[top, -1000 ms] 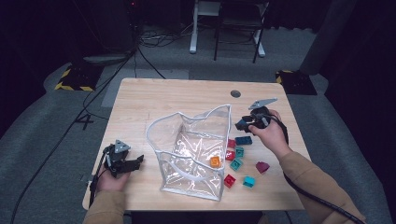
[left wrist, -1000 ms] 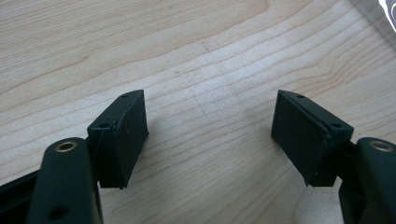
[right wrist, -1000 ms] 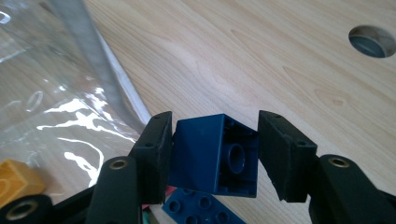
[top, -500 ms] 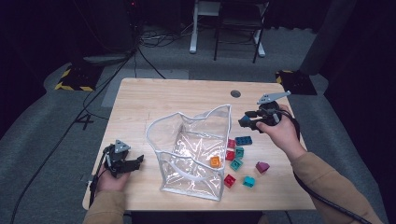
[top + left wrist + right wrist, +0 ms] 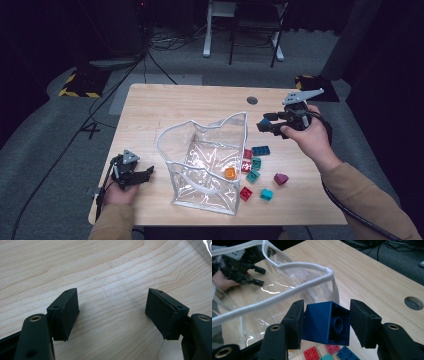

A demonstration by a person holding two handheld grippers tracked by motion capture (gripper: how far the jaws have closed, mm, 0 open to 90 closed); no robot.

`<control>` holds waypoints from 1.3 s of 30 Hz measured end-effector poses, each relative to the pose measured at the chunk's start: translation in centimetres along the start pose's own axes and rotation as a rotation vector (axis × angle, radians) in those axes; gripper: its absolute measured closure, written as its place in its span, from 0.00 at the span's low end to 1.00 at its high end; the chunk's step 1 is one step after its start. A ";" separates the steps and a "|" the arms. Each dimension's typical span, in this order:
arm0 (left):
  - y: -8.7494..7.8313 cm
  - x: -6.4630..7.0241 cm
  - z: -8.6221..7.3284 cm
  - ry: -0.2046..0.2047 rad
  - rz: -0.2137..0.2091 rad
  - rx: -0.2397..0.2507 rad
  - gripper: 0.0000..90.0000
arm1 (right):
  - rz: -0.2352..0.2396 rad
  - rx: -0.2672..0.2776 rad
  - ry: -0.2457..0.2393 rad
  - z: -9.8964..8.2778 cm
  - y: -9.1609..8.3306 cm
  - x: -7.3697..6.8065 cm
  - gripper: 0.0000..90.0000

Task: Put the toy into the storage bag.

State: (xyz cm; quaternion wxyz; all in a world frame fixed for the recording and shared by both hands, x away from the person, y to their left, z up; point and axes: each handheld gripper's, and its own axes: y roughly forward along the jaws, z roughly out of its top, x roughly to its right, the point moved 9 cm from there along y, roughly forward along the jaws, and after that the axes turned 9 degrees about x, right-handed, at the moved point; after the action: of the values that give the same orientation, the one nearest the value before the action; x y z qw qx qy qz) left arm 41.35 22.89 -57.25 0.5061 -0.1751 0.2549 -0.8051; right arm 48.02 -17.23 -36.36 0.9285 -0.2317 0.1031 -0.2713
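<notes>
A clear plastic bag (image 5: 207, 165) with a white rim stands open in the middle of the wooden table (image 5: 190, 107); an orange brick (image 5: 230, 173) lies inside it. My right gripper (image 5: 264, 124) hovers above the table, right of the bag's top corner, shut on a dark blue brick (image 5: 327, 322) whose hollow underside faces the camera. The bag's rim (image 5: 294, 293) is just beyond the jaws in the right gripper view. My left gripper (image 5: 145, 173) rests low at the table's front left, left of the bag, open with bare wood between its pads (image 5: 65, 312).
Loose bricks lie right of the bag: a red one (image 5: 245, 193), teal ones (image 5: 266, 194), a blue plate (image 5: 260, 150), a maroon piece (image 5: 280, 178). A cable hole (image 5: 252, 100) sits near the table's far edge. A chair and cables stand on the floor beyond.
My right gripper has risen from near the bricks and shifted slightly right, carrying the blue brick. The left gripper has stayed put.
</notes>
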 end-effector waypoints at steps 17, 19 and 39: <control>0.0 0.0 0.0 -0.001 0.002 0.000 0.30 | 0.095 0.057 -0.045 5.0 -0.9 -4.0 0.53; 0.0 0.0 0.0 -0.001 0.002 0.000 0.30 | 0.117 0.056 -0.057 5.5 -0.4 -4.8 0.53; 0.0 -0.1 0.0 -0.011 0.012 -0.005 0.29 | 0.249 0.026 -0.124 8.5 4.5 -11.1 0.53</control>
State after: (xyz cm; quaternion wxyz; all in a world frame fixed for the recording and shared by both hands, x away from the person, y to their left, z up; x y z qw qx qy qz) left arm 41.34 23.01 -57.27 0.5119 -0.1792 0.2555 -0.8004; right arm 43.49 -4.57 -30.43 0.9625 -0.2216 0.0700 -0.1402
